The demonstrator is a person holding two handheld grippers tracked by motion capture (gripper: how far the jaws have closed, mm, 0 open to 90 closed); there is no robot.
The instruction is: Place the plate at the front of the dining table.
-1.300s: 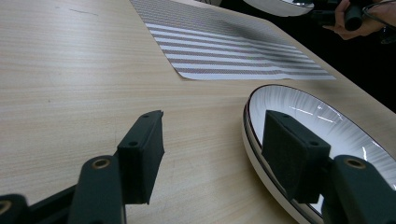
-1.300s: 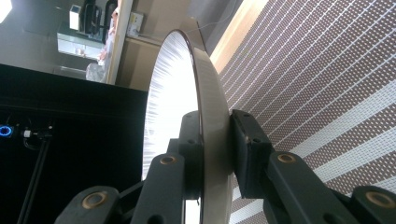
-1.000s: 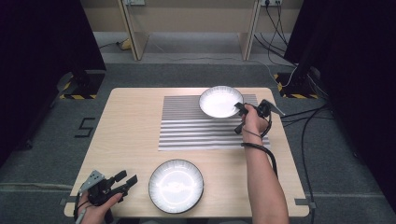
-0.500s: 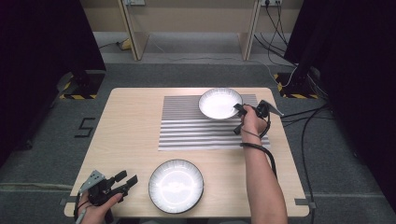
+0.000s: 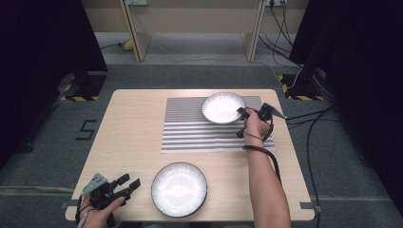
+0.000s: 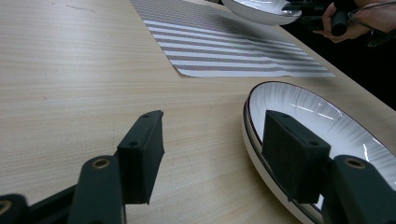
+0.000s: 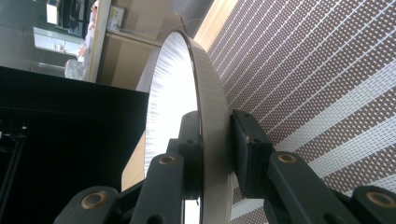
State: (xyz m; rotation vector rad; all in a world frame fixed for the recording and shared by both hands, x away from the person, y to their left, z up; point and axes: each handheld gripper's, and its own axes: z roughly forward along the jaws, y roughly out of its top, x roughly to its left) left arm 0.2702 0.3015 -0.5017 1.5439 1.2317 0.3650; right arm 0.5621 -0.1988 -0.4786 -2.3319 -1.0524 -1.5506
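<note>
My right gripper (image 5: 242, 114) is clamped on the rim of the far white plate (image 5: 222, 107), one jaw inside and one outside, at the far right part of the striped placemat (image 5: 199, 133). My left gripper (image 5: 124, 185) has its jaws spread wide, holding nothing, near the placemat's near left corner, just beside the near plate (image 5: 179, 188), which sits off the placemat's near edge.

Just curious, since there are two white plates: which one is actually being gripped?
The far plate on the striped mat: the right gripper pinches its rim. The near plate sits on bare wood, beside the open left gripper.
</note>
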